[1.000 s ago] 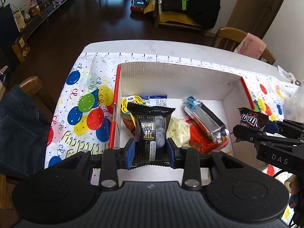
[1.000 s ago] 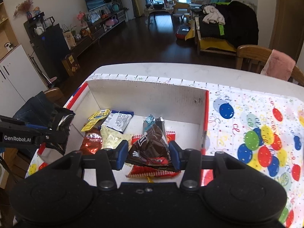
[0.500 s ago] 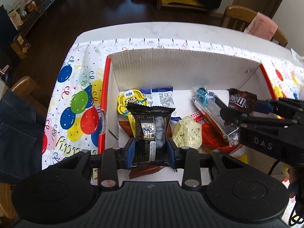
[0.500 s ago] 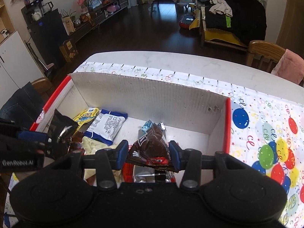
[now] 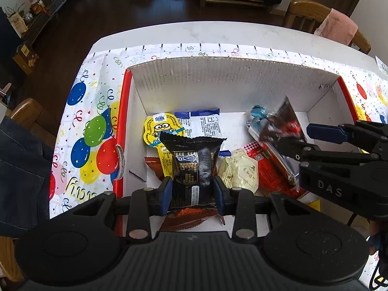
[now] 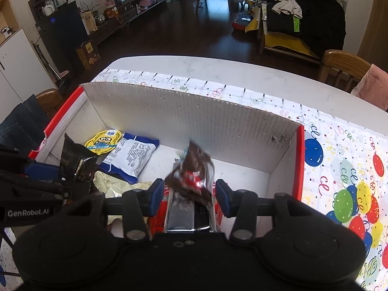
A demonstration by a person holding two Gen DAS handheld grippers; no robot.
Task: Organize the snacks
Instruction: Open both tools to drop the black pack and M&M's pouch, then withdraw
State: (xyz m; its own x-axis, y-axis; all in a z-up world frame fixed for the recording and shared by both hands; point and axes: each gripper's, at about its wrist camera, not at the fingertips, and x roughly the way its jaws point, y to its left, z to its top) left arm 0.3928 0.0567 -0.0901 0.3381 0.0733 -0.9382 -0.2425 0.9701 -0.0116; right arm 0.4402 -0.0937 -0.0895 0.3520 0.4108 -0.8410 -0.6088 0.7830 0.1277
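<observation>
Both tongs sit lower over our white cardboard box [image 5: 230, 77] | left tongs [image 5: 191, 191] pinching black snack packet [image 5: 194, 165] | right tongs [image 6: 186, 196] just spreading, brown candy bag [image 6: 194, 172] loose between them

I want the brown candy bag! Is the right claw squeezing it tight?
No, the right claw is open, and the blurry brown candy bag sits loose between its fingers.
</observation>
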